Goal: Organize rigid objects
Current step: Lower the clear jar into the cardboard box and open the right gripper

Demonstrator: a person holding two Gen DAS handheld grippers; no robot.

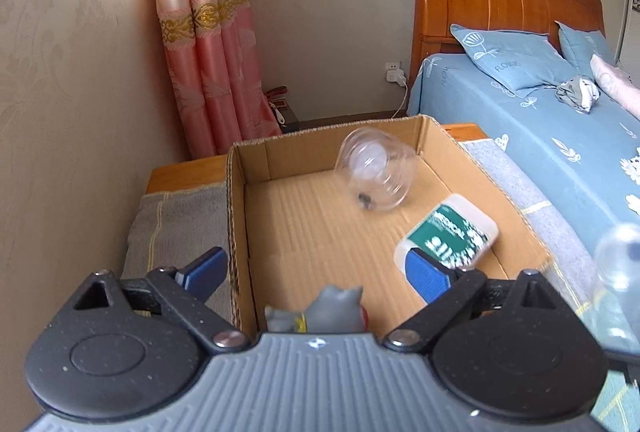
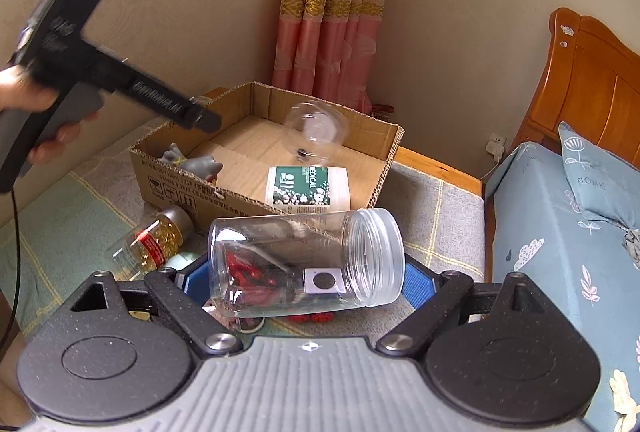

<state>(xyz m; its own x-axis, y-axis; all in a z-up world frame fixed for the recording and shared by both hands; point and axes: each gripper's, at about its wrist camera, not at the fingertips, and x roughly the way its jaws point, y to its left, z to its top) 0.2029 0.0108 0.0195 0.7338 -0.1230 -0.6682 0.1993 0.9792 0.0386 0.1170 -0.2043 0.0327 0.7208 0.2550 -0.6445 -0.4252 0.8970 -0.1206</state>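
Jaws wide, left gripper (image 1: 316,278) above cardboard box (image 1: 472,167).

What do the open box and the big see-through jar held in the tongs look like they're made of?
The open brown box looks like corrugated cardboard, matte; fluting shows along its cut edges. The big see-through screw-neck jar in the right tongs looks like glossy clear plastic, though it could be glass.

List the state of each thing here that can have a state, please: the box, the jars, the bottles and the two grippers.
cardboard box: open at the top.
small clear jar: blurred, in the box, free of both grippers.
green-label bottle: lying in the box.
large clear jar: lidless, on its side, between the right gripper pads.
yellow bottle: lying outside the box.
left gripper: open, empty.
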